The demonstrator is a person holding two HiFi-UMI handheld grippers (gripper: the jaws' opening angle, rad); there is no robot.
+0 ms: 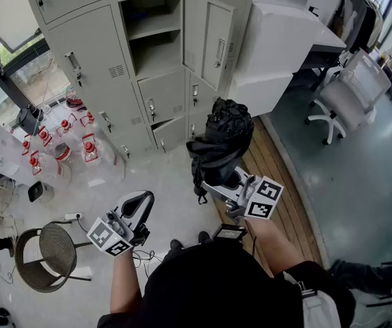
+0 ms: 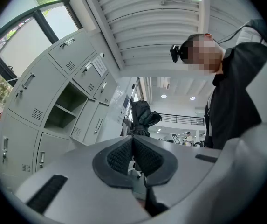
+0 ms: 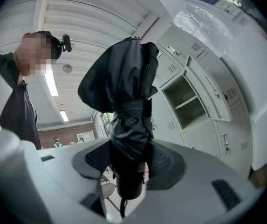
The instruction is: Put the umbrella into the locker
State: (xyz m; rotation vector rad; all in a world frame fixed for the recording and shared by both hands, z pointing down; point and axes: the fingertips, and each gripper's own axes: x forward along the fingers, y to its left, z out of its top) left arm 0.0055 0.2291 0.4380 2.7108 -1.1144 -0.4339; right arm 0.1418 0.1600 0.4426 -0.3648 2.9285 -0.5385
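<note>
A folded black umbrella [image 1: 219, 142] stands upright in my right gripper [image 1: 217, 183], whose jaws are shut on its lower shaft just above the handle. In the right gripper view the umbrella [image 3: 126, 106] fills the middle, its handle and wrist strap hanging below the pads. The grey locker bank [image 1: 100, 60] stands ahead, with one compartment [image 1: 156, 36] open and its door [image 1: 206, 36] swung to the right. My left gripper [image 1: 133, 209] hangs lower left, shut and empty; its pads [image 2: 119, 157] meet in the left gripper view, with the umbrella [image 2: 142, 118] beyond them.
Several red-capped clear bottles [image 1: 66, 145] stand on the floor left of the lockers. A round wire-frame stool [image 1: 48, 251] sits at lower left. A white counter [image 1: 278, 39] and a white office chair [image 1: 349, 91] are to the right, beside a wooden floor strip [image 1: 271, 176].
</note>
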